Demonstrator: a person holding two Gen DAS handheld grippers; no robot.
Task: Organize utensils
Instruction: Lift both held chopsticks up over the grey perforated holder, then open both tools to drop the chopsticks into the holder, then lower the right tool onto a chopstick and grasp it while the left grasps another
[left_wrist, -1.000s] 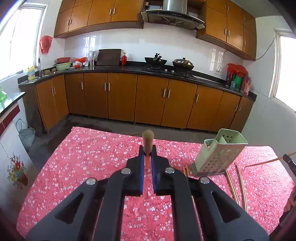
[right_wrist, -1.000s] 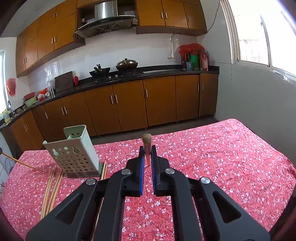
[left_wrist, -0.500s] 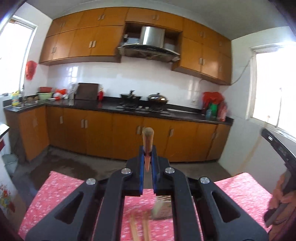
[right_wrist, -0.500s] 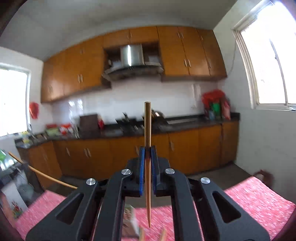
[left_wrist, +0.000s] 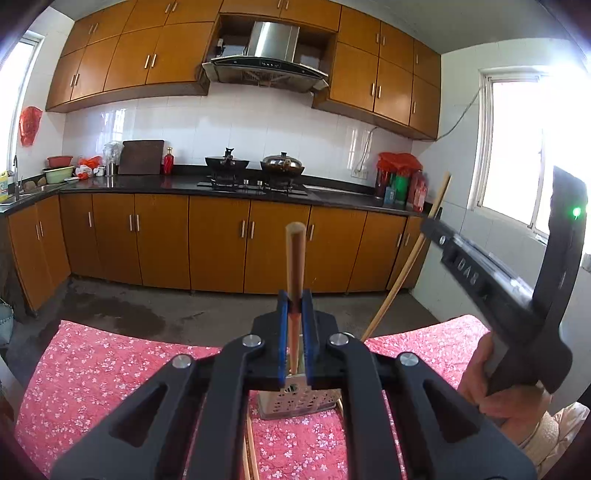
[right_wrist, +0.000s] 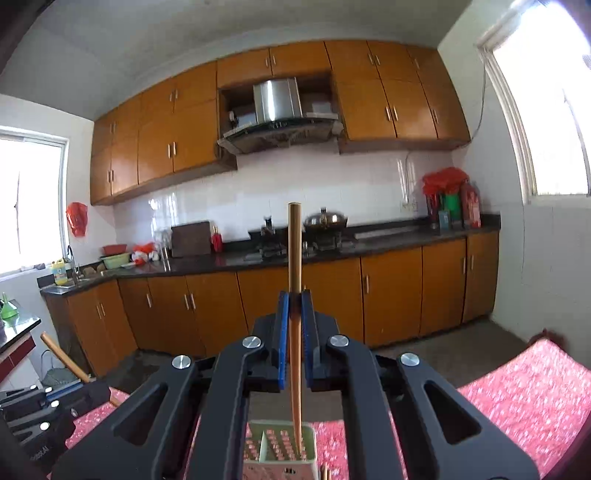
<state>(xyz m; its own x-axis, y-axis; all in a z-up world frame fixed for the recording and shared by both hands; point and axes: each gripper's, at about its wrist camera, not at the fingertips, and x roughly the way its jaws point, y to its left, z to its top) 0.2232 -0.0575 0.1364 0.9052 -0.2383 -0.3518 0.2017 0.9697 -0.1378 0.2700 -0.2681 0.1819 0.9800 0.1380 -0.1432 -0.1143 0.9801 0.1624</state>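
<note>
My left gripper (left_wrist: 294, 295) is shut on a wooden chopstick (left_wrist: 295, 258) that stands nearly upright between the blue pads. Just below it on the red floral table (left_wrist: 92, 369) stands the pale perforated utensil holder (left_wrist: 295, 402). My right gripper (right_wrist: 294, 295) is shut on a second chopstick (right_wrist: 294, 251), whose thin lower tip hangs at the holder's (right_wrist: 280, 450) open top. In the left wrist view the right gripper (left_wrist: 428, 226) comes in from the right with a hand (left_wrist: 480, 373) on its grip and its chopstick (left_wrist: 406, 258) slanting down. The left gripper's body shows at the lower left of the right wrist view.
Loose chopsticks (left_wrist: 249, 443) lie on the cloth beside the holder. Past the table's far edge a strip of bare floor (left_wrist: 147, 314) runs in front of wooden base cabinets (left_wrist: 221, 243). Above them a dark counter (left_wrist: 177, 182) carries a stove and pots. Windows are on both sides.
Both grippers have risen from the table and tipped upward, each still holding its chopstick. The holder, earlier off to one side, now sits low and centred under both. The two grippers have come closer together.
</note>
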